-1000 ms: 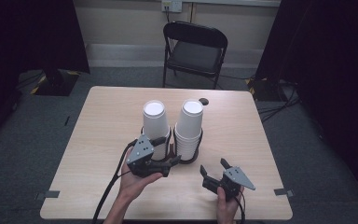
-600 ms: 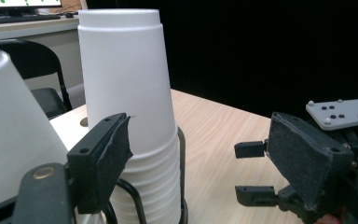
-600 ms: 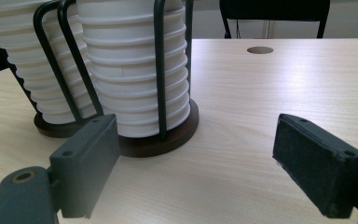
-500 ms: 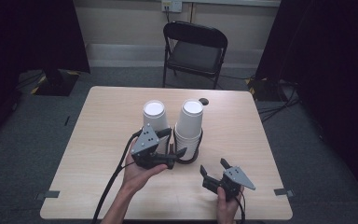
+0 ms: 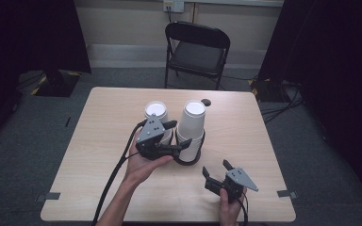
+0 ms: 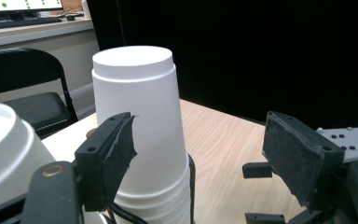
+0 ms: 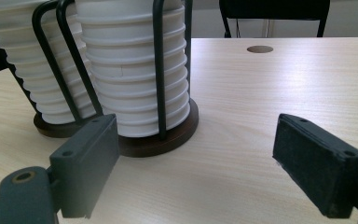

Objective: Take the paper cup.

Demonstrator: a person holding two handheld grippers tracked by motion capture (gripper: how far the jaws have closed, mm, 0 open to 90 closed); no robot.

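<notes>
A light wooden table (image 5: 103,141) stands on grey carpet (image 5: 37,141). At twelve o'clock, a black folding chair (image 5: 195,49) faces it before a pale wall (image 5: 122,21) with a socket (image 5: 173,4). Black curtains (image 5: 330,56) hang at three and nine o'clock.

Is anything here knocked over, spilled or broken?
Nothing stands out. Both stacks of white cups stand upright in their wire holders on the table, with nothing spilled. The left gripper is open beside the taller stack.

high view looks down; both gripper views sit low, close, sharing the cup stacks (image 5: 192,127).
</notes>
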